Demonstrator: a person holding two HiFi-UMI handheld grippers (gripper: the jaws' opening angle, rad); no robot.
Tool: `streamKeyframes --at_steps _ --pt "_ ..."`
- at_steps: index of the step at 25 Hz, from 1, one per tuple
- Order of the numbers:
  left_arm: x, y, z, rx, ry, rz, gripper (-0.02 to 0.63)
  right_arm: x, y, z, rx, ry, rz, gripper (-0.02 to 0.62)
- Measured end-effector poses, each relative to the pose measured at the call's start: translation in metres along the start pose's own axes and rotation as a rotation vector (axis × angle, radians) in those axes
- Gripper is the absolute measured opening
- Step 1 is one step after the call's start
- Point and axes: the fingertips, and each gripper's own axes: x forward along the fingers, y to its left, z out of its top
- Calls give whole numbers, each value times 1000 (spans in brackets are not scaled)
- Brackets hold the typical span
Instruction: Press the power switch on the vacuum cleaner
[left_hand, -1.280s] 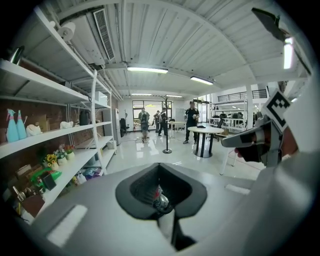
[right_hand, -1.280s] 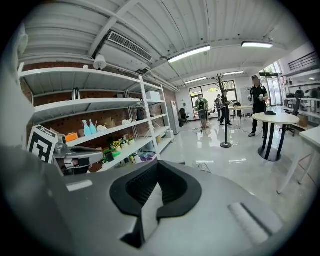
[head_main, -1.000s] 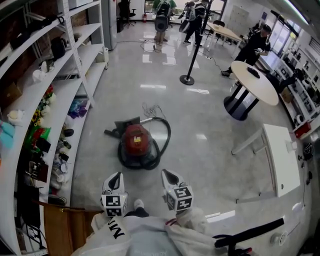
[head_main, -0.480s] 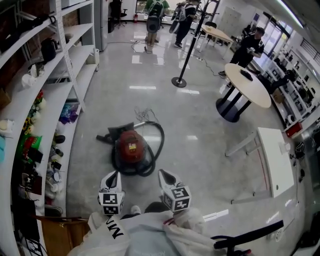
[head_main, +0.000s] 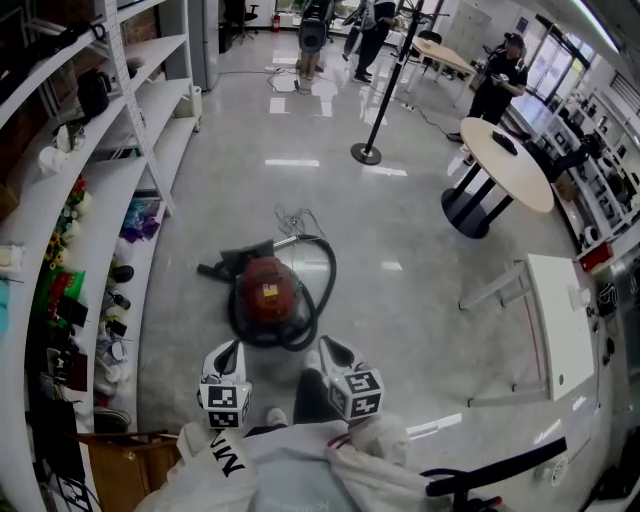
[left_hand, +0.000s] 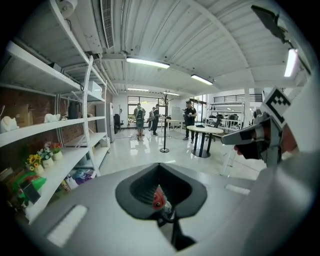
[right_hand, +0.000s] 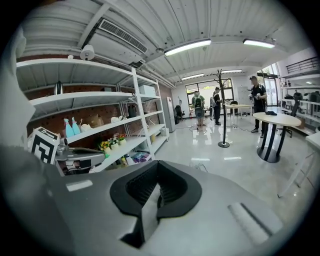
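Note:
The red vacuum cleaner (head_main: 268, 289) lies on the glossy floor with its black hose (head_main: 322, 280) looped around it. Through the hollow of the left jaws a small part of the red vacuum cleaner (left_hand: 158, 198) shows. My left gripper (head_main: 227, 358) and right gripper (head_main: 334, 354) are held side by side close to my body, a short way in front of the vacuum and above the floor, touching nothing. In the gripper views the left gripper (left_hand: 162, 212) and right gripper (right_hand: 151, 202) each have their jaws together with nothing between them. I cannot make out the power switch.
A white shelf rack (head_main: 95, 190) full of small items runs along the left. To the right stand a round table (head_main: 508, 165) and a white table (head_main: 562, 320). A black pole stand (head_main: 366, 153) and several people (head_main: 497, 85) are farther back. A wooden crate (head_main: 130, 465) sits at lower left.
The vacuum cleaner now sits slightly closer to the grippers in the head view. A dark leg has come forward between the two grippers. Both grippers keep the same pose.

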Motion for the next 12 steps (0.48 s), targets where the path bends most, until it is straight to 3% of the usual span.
streamKeyframes --at_steps 12 --pt "51 20 22 13 20 47 0 57 -36 36 7 -7 35 0"
